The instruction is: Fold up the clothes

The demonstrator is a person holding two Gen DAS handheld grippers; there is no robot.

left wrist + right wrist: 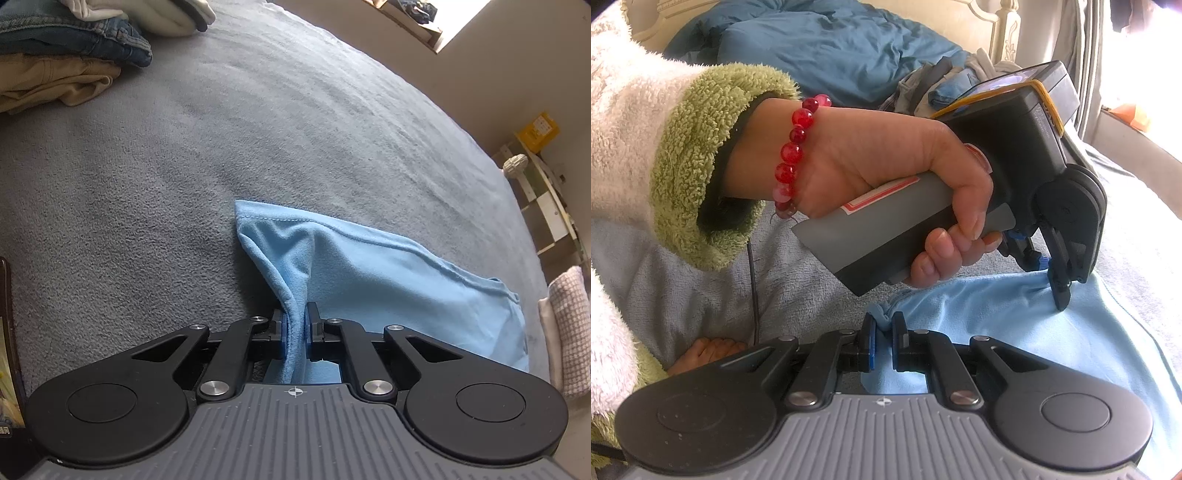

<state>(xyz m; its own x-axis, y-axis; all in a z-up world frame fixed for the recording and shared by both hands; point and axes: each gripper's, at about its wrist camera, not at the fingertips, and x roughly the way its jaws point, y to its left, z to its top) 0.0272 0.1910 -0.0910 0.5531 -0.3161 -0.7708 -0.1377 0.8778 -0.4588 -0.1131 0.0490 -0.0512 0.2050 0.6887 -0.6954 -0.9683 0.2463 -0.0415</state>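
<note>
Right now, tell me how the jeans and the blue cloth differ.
The jeans are dark denim; the blue cloth is pale, thin fabric. The jeans sit folded in a pile, between white clothes above and tan ones below; the cloth lies loose and bunched. No tongs touch the jeans; the left tongs and right tongs both pinch the cloth. Both rest on the grey blanket.

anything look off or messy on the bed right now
Nothing damaged or spilled. The light blue garment lies rumpled and bunched where the left claw and right claw pinch it, as expected mid-fold. The tan trousers under the jeans look loosely crumpled rather than neatly stacked.
</note>
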